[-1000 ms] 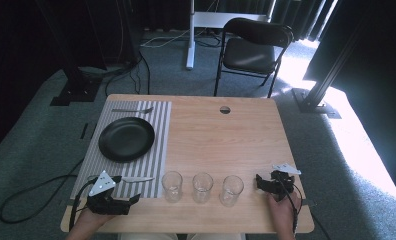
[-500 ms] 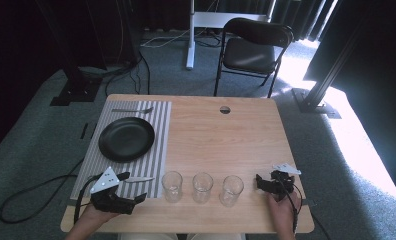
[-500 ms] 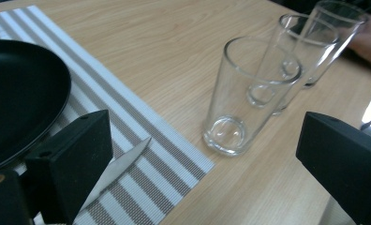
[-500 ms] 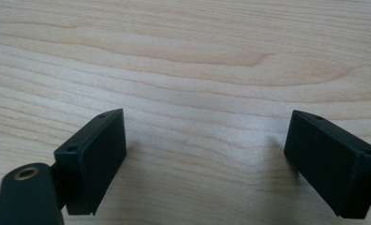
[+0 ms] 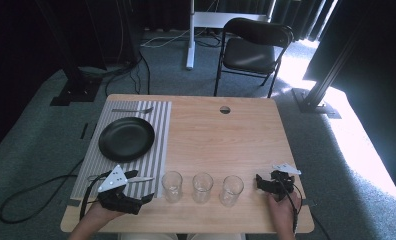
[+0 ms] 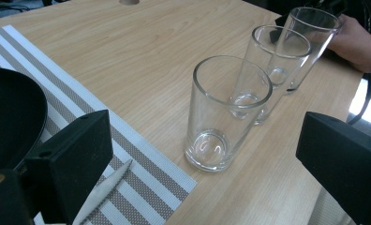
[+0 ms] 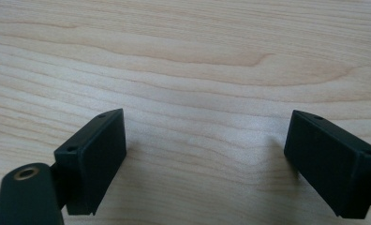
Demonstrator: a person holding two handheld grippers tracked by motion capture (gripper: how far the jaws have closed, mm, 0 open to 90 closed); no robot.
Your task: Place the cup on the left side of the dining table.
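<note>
**A:** so what's changed in the last second?

**B:** starting from the left: my left gripper (image 5: 147, 197) slid off the striped placemat (image 5: 162, 131) toward the glasses and came up a bit compared with a moment ago. Jaws are wide apart, nothing between them. The knife (image 5: 138, 179) and black plate (image 5: 126, 138) sit on the mat where they were

**A:** and the glass you're after?

**B:** nearest glass (image 6: 226, 112) stands upright on the bare table (image 5: 226, 140), just off the mat's corner, first of a row of three with the middle glass (image 5: 202, 187) and the far glass (image 5: 232, 190). In the left gripper view it's ahead of my jaws, between their lines but not touched yet

**A:** right side?

**B:** right gripper (image 5: 258, 181) hasn't budged, parked beside the far glass, jaws apart over plain wood. I'd say the reach has only just begun, grab comes next
</note>
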